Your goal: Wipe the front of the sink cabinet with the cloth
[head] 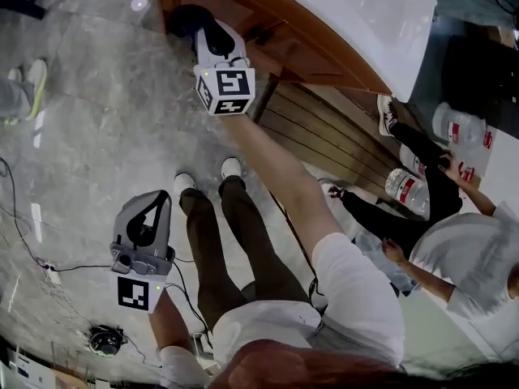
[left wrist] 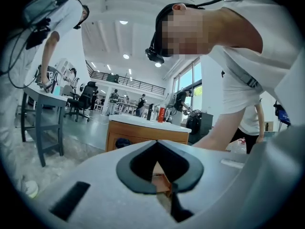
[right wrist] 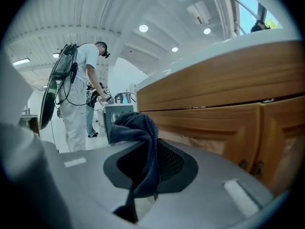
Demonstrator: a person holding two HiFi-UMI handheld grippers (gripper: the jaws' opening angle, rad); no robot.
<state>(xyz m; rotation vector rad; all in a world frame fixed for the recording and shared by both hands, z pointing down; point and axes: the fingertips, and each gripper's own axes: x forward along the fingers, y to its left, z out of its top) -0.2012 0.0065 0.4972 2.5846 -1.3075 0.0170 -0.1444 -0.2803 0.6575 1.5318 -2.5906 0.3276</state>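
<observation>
Holding the cloth clamped in the right gripper near the cabinet front, with left gripper closed, empty; probably most wiping left

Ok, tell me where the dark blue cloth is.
The dark blue cloth is pinched in the right gripper, at the head view's top left, beside the wooden sink cabinet.

The right arm stretches straight out ahead, bare below a white sleeve. It carries the right gripper far forward, its marker cube facing up. Its jaws are closed on a dark cloth, which bunches above their tips. The left gripper hangs well behind and to the left of the right one, on a bent left forearm. Its jaws are together, nothing between them.
</observation>
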